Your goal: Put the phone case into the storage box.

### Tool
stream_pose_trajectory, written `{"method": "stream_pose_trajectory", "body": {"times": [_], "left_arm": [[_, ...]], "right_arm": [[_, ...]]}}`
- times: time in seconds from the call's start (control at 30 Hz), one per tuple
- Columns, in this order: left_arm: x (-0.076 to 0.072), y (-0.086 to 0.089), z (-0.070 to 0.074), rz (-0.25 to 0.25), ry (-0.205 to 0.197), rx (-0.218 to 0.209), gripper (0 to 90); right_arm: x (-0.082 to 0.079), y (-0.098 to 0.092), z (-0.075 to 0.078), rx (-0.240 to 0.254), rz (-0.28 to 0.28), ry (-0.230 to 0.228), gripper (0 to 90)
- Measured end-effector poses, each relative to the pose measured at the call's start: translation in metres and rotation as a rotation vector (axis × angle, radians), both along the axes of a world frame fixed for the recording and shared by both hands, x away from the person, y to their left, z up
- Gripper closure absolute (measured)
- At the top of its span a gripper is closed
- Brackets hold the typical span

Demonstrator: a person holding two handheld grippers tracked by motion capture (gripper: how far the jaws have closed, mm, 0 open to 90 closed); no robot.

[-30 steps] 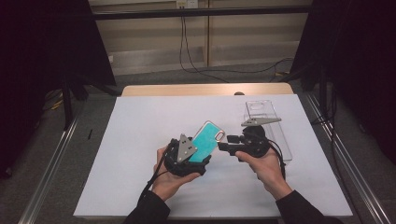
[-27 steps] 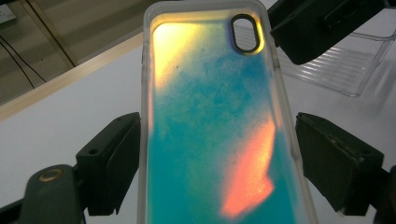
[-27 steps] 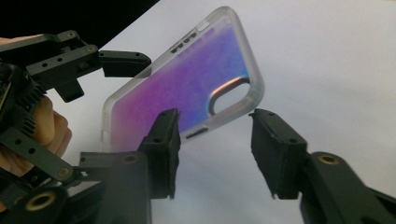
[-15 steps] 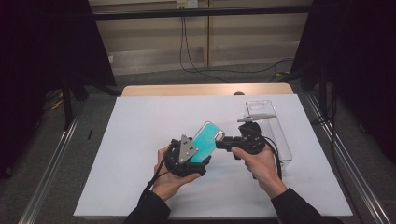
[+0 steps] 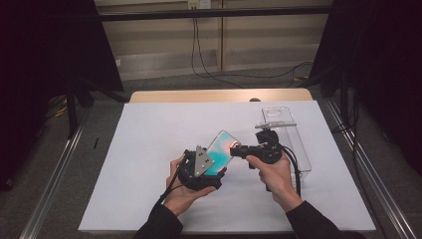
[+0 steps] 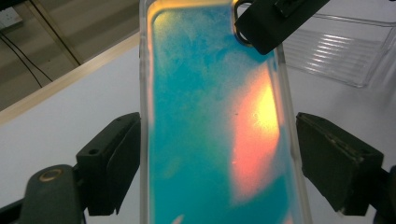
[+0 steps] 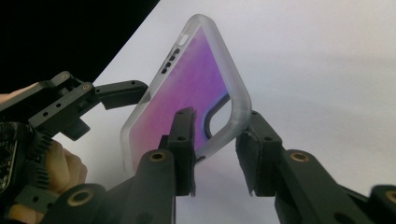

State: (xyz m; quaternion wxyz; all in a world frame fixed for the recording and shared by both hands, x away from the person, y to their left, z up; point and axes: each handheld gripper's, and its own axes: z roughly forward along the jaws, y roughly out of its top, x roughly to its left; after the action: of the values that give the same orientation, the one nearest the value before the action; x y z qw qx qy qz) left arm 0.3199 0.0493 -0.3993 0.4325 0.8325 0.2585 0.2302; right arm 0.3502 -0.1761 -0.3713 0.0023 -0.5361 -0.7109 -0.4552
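A phone case (image 5: pixel 221 149) with a teal and orange sheen and a frosted rim is held tilted above the white table sheet (image 5: pixel 144 149). My left gripper (image 5: pixel 215 162) is shut on it, one pad on each long side of the phone case (image 6: pixel 210 116). My right gripper (image 5: pixel 235 150) comes in from the right at the case's top corner. Its jaws have just been closing and stand on either side of that corner of the phone case (image 7: pixel 187 79), with a gap still showing at the right gripper (image 7: pixel 217 144). A hand holds each gripper.
A clear plastic tray (image 5: pixel 291 137) lies on the sheet at the right, just behind the right hand. The wooden table edge (image 5: pixel 219 94) runs along the back. Metal rails line both sides, and cables hang at the rear wall.
The right gripper has shifted slightly left to the case's top corner and its jaws have narrowed around it. The left gripper and the case have stayed put.
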Motion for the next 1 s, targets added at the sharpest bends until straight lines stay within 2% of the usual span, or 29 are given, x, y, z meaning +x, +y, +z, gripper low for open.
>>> {"method": "stream_pose_trajectory", "body": {"times": [0.2,0.33,0.53,0.6,0.7,0.77,0.83,0.87,0.9,0.93,0.97,1.0], "left_arm": [[-0.001,-0.001,-0.002,0.005,0.0,0.002,17.0],[0.0,-0.003,-0.004,0.011,-0.006,0.001,17.0],[0.001,-0.004,-0.006,0.029,0.0,0.015,17.0],[0.001,-0.004,-0.007,0.03,-0.002,0.011,16.9],[0.002,-0.004,-0.008,0.034,-0.001,0.014,16.9],[0.004,-0.004,-0.01,0.038,0.012,0.018,16.7],[0.008,-0.003,-0.012,0.036,0.041,0.016,16.2],[0.009,-0.002,-0.013,0.045,0.04,0.003,16.9],[0.01,0.0,-0.013,0.038,0.042,-0.016,27.1],[0.011,0.001,-0.013,0.028,0.059,-0.033,27.0],[0.013,0.002,-0.012,0.031,0.073,-0.045,16.7],[0.013,0.004,-0.012,0.031,0.086,-0.063,11.1]], "right_arm": [[-0.001,0.001,-0.002,0.009,-0.033,0.005,69.1],[-0.002,0.0,-0.005,0.01,-0.045,-0.012,69.8],[0.001,0.0,-0.007,0.03,-0.041,-0.014,72.4],[0.003,-0.002,-0.008,0.053,-0.039,0.002,73.7],[0.002,-0.003,-0.007,0.072,-0.032,-0.005,76.0],[0.002,-0.003,-0.007,0.091,-0.027,-0.005,78.0],[0.001,-0.002,-0.005,0.122,-0.006,-0.002,80.7],[-0.001,0.001,-0.004,0.115,0.005,-0.013,81.3],[-0.003,0.004,-0.002,0.062,-0.001,-0.047,81.6],[-0.003,0.005,-0.002,0.057,0.008,-0.049,82.0],[-0.002,0.005,-0.003,0.083,0.021,-0.036,82.2],[-0.002,0.005,-0.003,0.079,0.018,-0.042,82.2]]}}
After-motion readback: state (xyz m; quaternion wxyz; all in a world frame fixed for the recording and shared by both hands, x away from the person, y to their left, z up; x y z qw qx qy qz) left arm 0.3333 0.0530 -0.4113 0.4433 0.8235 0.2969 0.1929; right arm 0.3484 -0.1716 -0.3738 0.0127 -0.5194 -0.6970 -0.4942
